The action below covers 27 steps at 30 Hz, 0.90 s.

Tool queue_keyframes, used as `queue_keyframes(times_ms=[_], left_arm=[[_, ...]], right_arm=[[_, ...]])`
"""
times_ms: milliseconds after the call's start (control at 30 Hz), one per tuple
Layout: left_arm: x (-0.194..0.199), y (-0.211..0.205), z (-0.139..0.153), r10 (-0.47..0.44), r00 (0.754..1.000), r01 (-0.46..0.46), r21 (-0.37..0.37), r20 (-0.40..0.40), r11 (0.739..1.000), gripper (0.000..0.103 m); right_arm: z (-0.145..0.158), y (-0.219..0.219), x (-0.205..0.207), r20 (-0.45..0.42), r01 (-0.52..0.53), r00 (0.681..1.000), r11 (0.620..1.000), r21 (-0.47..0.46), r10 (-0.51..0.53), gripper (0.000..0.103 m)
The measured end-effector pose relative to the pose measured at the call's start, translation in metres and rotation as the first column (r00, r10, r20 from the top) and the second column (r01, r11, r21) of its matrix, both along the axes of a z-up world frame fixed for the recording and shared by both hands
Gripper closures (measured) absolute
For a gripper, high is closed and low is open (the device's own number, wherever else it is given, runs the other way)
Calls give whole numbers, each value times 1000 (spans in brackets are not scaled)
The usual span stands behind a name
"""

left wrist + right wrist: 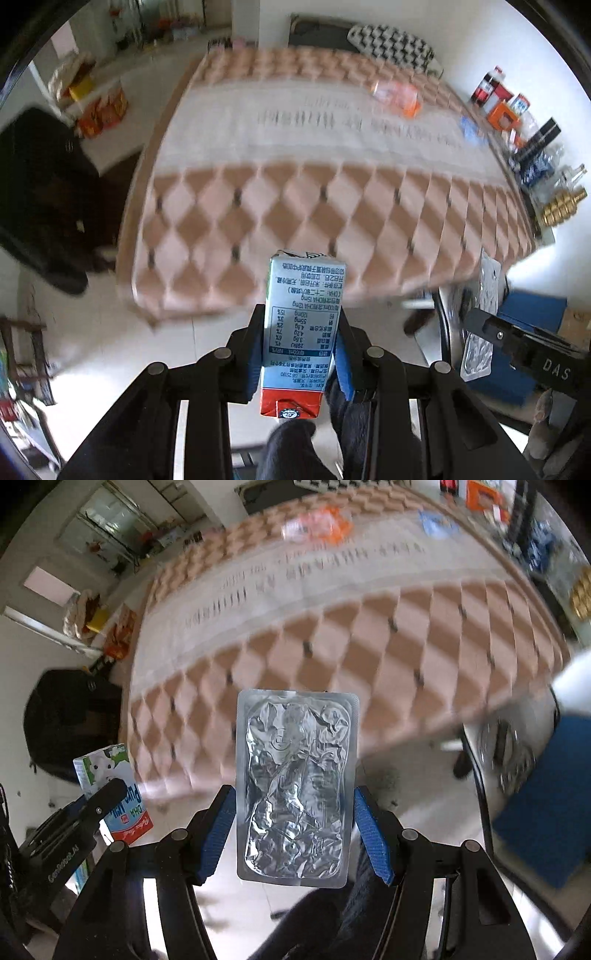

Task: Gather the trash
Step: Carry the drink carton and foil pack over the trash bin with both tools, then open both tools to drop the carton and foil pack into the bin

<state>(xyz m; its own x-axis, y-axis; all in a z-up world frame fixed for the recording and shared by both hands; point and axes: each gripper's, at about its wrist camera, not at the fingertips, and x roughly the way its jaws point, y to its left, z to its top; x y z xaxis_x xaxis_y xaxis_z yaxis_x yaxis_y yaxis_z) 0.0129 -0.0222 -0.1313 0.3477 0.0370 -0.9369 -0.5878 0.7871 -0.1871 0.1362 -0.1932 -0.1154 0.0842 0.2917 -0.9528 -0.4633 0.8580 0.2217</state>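
My left gripper [300, 343] is shut on a small milk carton [301, 325], light blue with a red end, held in the air in front of the table's near edge. The carton also shows in the right wrist view [110, 790]. My right gripper [295, 827] is shut on a crumpled silver foil blister pack [295, 786], held upright; it also shows in the left wrist view [480, 325]. On the table [295, 206] with the pink diamond cloth lie an orange-and-white wrapper [397, 96] and a blue wrapper [471, 131] at the far right.
Boxes, bottles and a gold pineapple-shaped jar [561, 206] line the table's right side. A black bag [48, 199] sits at the left. A blue box [543, 801] and a metal chair frame [476, 775] stand at the lower right. White tiled floor lies below.
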Motion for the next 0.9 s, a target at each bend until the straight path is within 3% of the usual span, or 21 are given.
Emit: queue_keyframes(times_ms=[67, 233, 333, 467, 667, 767, 900], left_arm=[[-16, -6, -22, 5, 999, -7, -39, -32, 999, 73], [-36, -10, -116, 48, 990, -72, -189, -129, 979, 73], [-37, -10, -177, 75, 982, -119, -265, -171, 957, 73], [-30, -13, -283, 99, 966, -183, -364, -239, 913, 73], [-18, -29, -400, 88, 955, -209, -432, -283, 877, 73], [-13, -34, -445, 63, 951, -207, -474, -302, 856, 72], [-19, -27, -469, 53, 945, -218, -503, -322, 837, 70]], right_arm=[[-25, -11, -22, -45, -4, 999, 999, -32, 3, 37], [-107, -32, -46, -147, 11, 989, 994, -111, -28, 37], [-175, -42, -45, -192, 30, 979, 988, -154, -60, 37], [-271, -51, -38, -240, 63, 964, 977, -205, -112, 37], [-406, -61, -29, -306, 90, 938, 968, -235, -161, 37], [-459, -64, -26, -345, 99, 921, 965, -242, -181, 36], [-513, -66, -24, -413, 115, 889, 969, -220, -199, 36]])
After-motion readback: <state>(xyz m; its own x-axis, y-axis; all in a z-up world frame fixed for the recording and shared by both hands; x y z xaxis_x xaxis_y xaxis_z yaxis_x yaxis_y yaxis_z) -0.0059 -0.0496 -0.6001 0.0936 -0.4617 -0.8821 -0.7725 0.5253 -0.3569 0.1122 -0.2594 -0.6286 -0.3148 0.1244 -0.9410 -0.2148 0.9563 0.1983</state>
